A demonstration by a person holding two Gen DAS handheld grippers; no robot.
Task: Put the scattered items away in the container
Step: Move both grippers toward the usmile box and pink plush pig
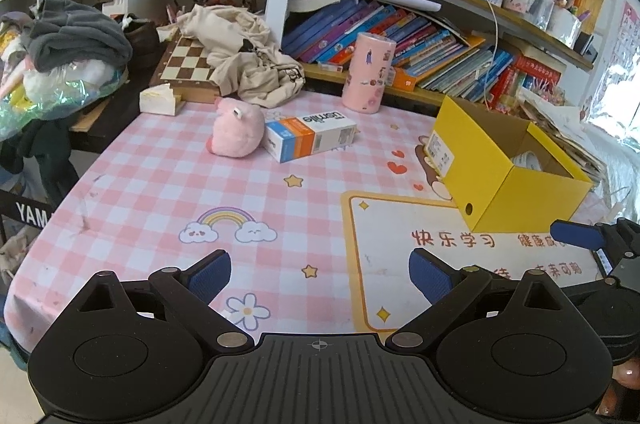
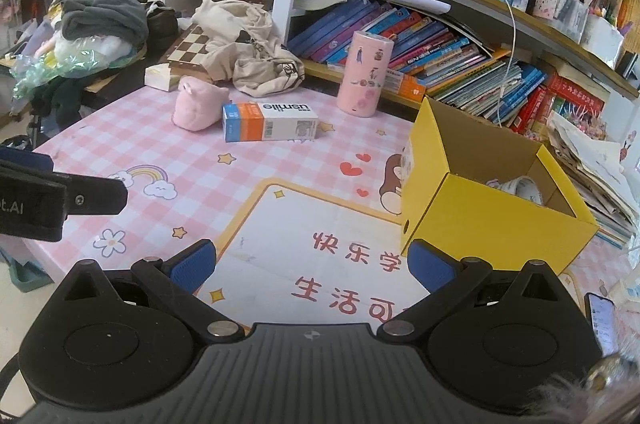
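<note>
A yellow cardboard box (image 1: 496, 184) (image 2: 480, 212) stands open on the right of the pink checked table mat, with a roll of tape (image 2: 526, 189) inside. A pink plush toy (image 1: 237, 128) (image 2: 198, 103) lies at the far middle, touching a white, orange and blue carton (image 1: 310, 137) (image 2: 270, 122). A pink cylindrical tin (image 1: 368, 72) (image 2: 364, 72) stands upright behind them. My left gripper (image 1: 320, 274) is open above the mat's near edge, holding nothing. My right gripper (image 2: 312, 264) is open too, its right finger close to the box's near corner.
Behind the table are a bookshelf (image 1: 400, 36) full of books, a beige cloth bag (image 1: 240, 56) on a chessboard (image 1: 188, 60), and piled clothes (image 1: 76, 36) at the left. A phone (image 2: 602, 320) lies at the right edge. The other gripper shows at each view's side.
</note>
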